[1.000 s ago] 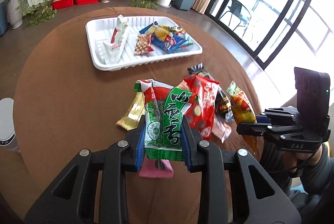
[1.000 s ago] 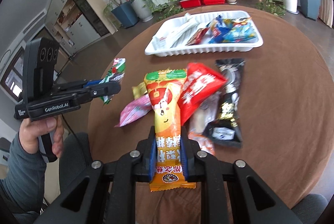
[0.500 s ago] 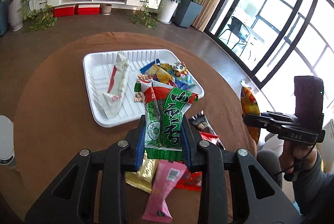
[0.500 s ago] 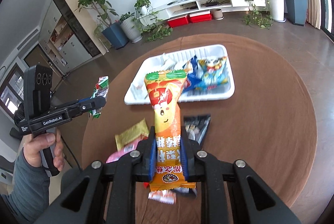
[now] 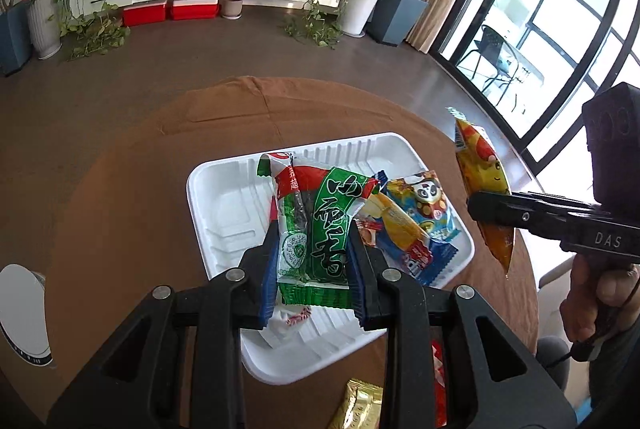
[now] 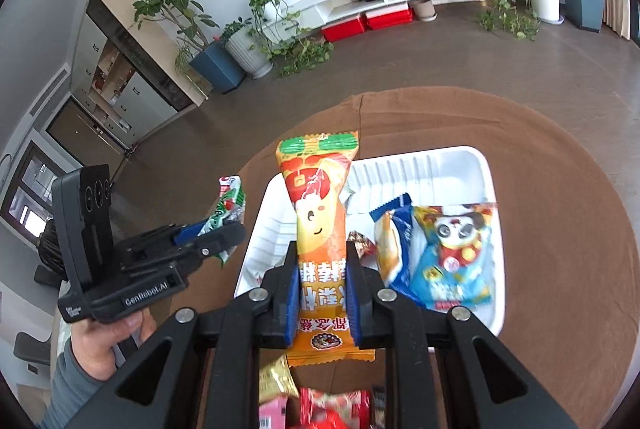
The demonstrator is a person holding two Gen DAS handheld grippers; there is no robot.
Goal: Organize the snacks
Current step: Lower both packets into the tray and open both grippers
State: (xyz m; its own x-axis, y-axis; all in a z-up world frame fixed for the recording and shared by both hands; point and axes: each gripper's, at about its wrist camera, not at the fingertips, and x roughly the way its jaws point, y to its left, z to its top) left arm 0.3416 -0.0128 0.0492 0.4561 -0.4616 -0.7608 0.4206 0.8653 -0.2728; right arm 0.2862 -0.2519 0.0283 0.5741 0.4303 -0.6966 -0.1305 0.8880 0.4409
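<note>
My left gripper (image 5: 312,253) is shut on a green and red seaweed snack packet (image 5: 320,217) and holds it above the white tray (image 5: 208,197). My right gripper (image 6: 322,269) is shut on an orange cartoon snack packet (image 6: 318,217), held above the tray's (image 6: 464,165) left part. Each gripper shows in the other's view: the right one (image 5: 484,207) with the orange packet (image 5: 482,165) at the tray's right, the left one (image 6: 224,233) with the green packet (image 6: 230,199) at the tray's left. Blue panda packets (image 5: 428,213) (image 6: 452,249) lie in the tray.
The round table has a brown cloth (image 5: 120,197). Near its front edge lie a gold packet (image 5: 360,405), a red packet (image 6: 336,407) and a pink one (image 6: 274,415). A white round object (image 5: 20,313) stands beside the table at the left.
Both grippers have risen and moved forward with their packets, from over the loose pile to over the tray. The pile has dropped to the bottom edge of both views.
</note>
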